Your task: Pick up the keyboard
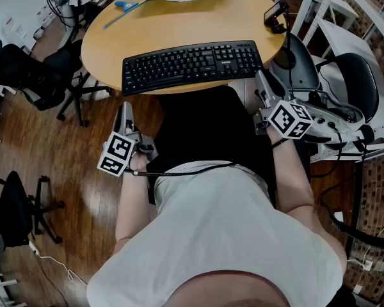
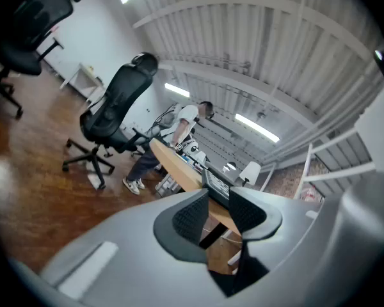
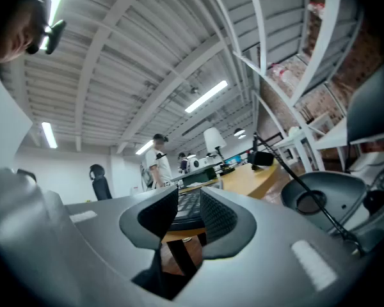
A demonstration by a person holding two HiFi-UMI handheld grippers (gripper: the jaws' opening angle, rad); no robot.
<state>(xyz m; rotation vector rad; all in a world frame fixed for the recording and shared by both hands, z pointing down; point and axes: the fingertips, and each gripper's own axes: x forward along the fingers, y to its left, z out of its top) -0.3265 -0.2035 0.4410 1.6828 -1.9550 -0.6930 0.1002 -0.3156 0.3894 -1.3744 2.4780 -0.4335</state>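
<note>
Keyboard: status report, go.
Left hand-held gripper and right hand-held gripper open, empty, short of it. Keyboard flat at near edge of table, untouched. Nothing on it.

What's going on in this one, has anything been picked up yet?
A seated person holds a gripper in each hand, both aimed at the round wooden table. The black keyboard lies flat at the table's near edge, not yet lifted. The left gripper is short of its left end, and the right gripper is close to its right end. Both have their jaws apart with nothing clamped, and the keyboard shows ahead through each gap.
</note>
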